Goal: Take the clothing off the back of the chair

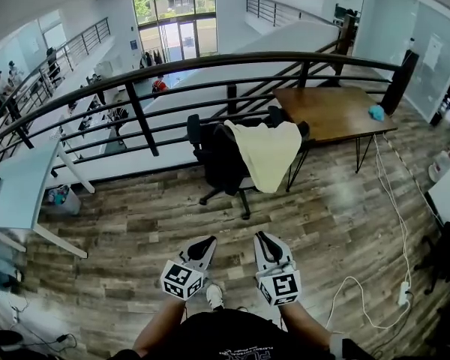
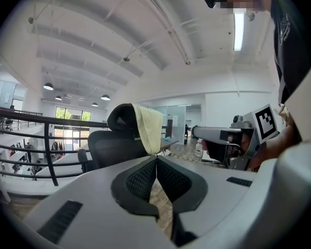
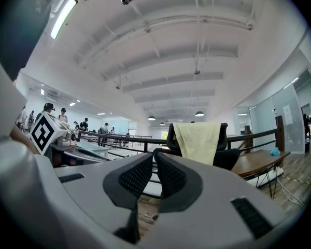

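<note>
My left claw (image 1: 208, 240) and right claw (image 1: 262, 236), both closed on nothing, stand well apart from the yellow clothing (image 1: 270, 152) draped over the back of the chair (image 1: 221, 163) by the desk (image 1: 330, 111); a one-sided tug may roll the chair or drop the clothing.

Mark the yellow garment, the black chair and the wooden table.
yellow garment (image 1: 268, 154): head view, middle of the draped cloth.
black chair (image 1: 223, 163): head view, dark back left of the cloth.
wooden table (image 1: 326, 112): head view, bare part of the top.
</note>
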`<action>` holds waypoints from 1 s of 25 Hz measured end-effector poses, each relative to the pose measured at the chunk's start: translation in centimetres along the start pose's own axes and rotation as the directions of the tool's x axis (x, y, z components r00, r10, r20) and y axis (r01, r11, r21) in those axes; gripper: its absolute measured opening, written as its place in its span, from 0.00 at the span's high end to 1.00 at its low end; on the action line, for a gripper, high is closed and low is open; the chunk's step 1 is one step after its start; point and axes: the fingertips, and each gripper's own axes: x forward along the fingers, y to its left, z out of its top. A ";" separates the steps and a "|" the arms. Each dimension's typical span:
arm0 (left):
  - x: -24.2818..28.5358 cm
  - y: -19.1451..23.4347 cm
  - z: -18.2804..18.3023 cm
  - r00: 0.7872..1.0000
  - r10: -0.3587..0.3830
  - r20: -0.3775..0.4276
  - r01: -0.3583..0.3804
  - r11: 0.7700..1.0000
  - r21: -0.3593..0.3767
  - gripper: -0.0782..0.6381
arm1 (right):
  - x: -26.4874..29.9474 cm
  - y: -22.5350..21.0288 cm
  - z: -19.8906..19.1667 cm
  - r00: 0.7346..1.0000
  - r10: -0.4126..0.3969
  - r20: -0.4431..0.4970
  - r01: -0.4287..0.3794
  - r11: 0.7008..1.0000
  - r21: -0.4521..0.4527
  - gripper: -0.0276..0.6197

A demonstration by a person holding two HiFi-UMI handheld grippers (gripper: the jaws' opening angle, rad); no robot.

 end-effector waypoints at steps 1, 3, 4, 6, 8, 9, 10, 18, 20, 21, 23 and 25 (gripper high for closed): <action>0.4 0.5 0.1 1.000 -0.003 -0.001 0.003 1.000 -0.001 0.87 | 0.7 -0.2 0.2 1.000 0.001 0.007 -0.001 1.000 -0.001 0.92; 1.2 1.6 0.4 1.000 -0.010 -0.002 0.010 1.000 -0.002 0.87 | 1.9 -0.6 0.6 1.000 0.001 0.024 -0.001 1.000 0.008 0.92; 1.6 2.1 0.6 1.000 -0.014 -0.004 0.014 1.000 0.001 0.87 | 2.5 -0.8 0.7 1.000 -0.003 0.030 0.003 1.000 0.013 0.92; 2.3 2.9 0.8 1.000 -0.022 -0.009 0.022 1.000 0.009 0.87 | 3.5 -1.0 0.9 0.999 -0.014 0.034 0.013 1.000 0.022 0.92; 2.9 3.8 0.9 1.000 -0.028 -0.012 0.028 1.000 0.011 0.87 | 4.5 -1.2 0.9 0.999 -0.022 0.034 0.021 0.999 0.027 0.92; 3.2 4.1 0.9 0.999 -0.032 -0.011 0.032 0.999 0.009 0.87 | 5.0 -1.3 0.9 0.999 -0.024 0.033 0.023 0.999 0.024 0.92; 3.5 4.5 0.9 0.999 -0.036 -0.010 0.036 0.999 0.007 0.87 | 5.5 -1.4 0.9 0.999 -0.024 0.030 0.024 1.000 0.018 0.92; 5.5 7.4 1.2 0.998 -0.069 -0.003 0.069 0.998 -0.014 0.87 | 8.8 -2.1 0.6 0.998 -0.060 0.017 0.059 0.998 0.022 0.92; 5.9 8.3 1.3 0.997 -0.075 0.000 0.075 0.997 -0.016 0.87 | 9.4 -2.2 0.4 0.997 -0.074 0.017 0.074 0.997 0.026 0.92; 6.1 8.7 1.3 0.997 -0.077 0.003 0.077 0.997 -0.017 0.87 | 9.8 -2.2 0.4 0.997 -0.079 0.015 0.079 0.997 0.026 0.92; 6.4 9.5 1.6 0.997 -0.081 0.012 0.081 0.997 -0.018 0.87 | 10.6 -2.3 0.4 0.996 -0.088 0.012 0.088 0.996 0.026 0.92; 6.5 10.3 1.7 0.996 -0.085 0.014 0.085 0.996 -0.014 0.87 | 11.4 -2.3 0.4 0.995 -0.100 0.012 0.100 0.995 0.027 0.92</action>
